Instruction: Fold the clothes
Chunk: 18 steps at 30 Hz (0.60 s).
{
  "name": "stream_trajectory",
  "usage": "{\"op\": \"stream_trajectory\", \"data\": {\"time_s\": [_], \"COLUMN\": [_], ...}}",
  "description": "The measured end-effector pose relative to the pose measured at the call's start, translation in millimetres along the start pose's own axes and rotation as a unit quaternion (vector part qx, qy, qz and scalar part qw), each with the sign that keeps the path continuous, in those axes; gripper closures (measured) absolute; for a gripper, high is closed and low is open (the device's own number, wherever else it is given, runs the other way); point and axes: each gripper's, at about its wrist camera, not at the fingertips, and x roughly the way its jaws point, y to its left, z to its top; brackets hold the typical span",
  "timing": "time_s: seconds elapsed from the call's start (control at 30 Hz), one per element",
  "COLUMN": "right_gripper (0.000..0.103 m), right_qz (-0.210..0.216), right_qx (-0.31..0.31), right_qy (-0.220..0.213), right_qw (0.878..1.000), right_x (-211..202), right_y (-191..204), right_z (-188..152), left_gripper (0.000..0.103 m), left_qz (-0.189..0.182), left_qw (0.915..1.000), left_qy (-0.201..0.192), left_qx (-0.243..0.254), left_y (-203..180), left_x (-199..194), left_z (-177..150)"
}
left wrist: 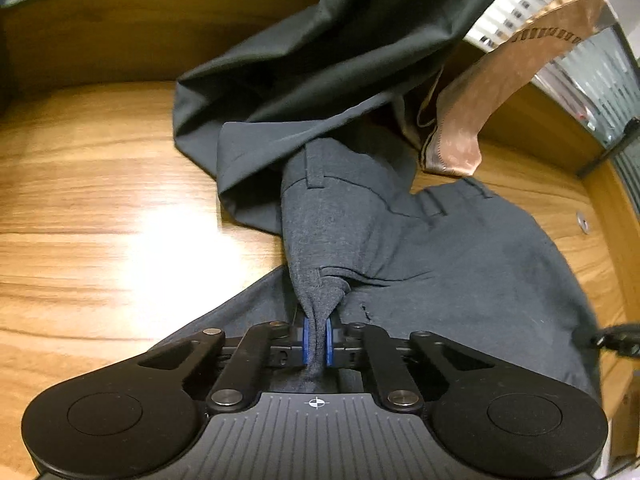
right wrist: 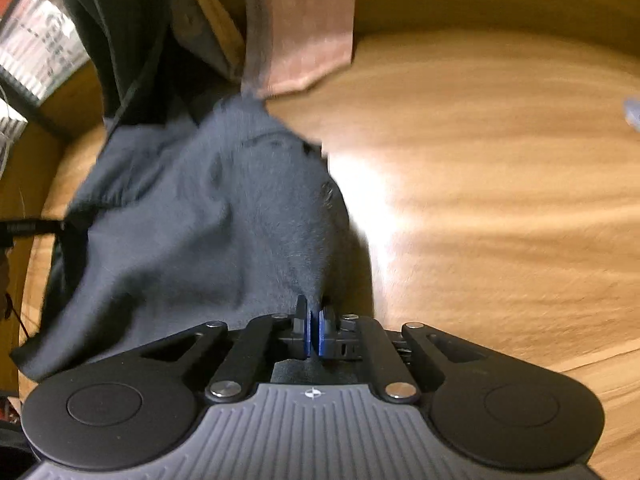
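Dark grey trousers [left wrist: 460, 256] lie partly on the wooden table [left wrist: 100, 208], belt loops showing at the waistband. My left gripper [left wrist: 318, 340] is shut on a bunched fold of the waistband, cloth pinched between its blue pads. My right gripper [right wrist: 314, 334] is shut on the edge of the same trousers [right wrist: 192, 220], which drape to its left; that view is blurred by motion. The trousers stretch between the two grippers.
A dark green garment [left wrist: 320, 52] hangs over the table's far side and shows in the right wrist view [right wrist: 116, 40]. A tan garment [left wrist: 472, 112] hangs beside it, also in the right wrist view [right wrist: 304, 32]. Raised wooden walls [left wrist: 560, 128] border the table.
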Motion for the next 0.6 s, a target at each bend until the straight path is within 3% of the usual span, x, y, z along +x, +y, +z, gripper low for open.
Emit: {"op": "stream_trajectory", "data": {"time_s": [0.27,0.37,0.6], "right_gripper": [0.101,0.101,0.099], "right_qz": [-0.013,-0.009,0.013], "right_qx": [-0.098,-0.132,-0.158], "right_qy": [-0.049,-0.027,0.060], "right_qw": [0.994,0.991,0.986], "right_x": [-67,-72,-26], "right_y": [51,70,89], "right_z": [9,-2,-44], "left_gripper": [0.094,0.094,0.094], "left_qz": [0.000,0.011,0.049], "left_qw": [0.9997,0.9998,0.9965], "left_qy": [-0.023,-0.013,0.035], "left_qx": [-0.003,-0.011,-0.058], "left_y": [4,12,48], "left_x": [-68,-82,-81], "left_z": [-9,-23,-64]}}
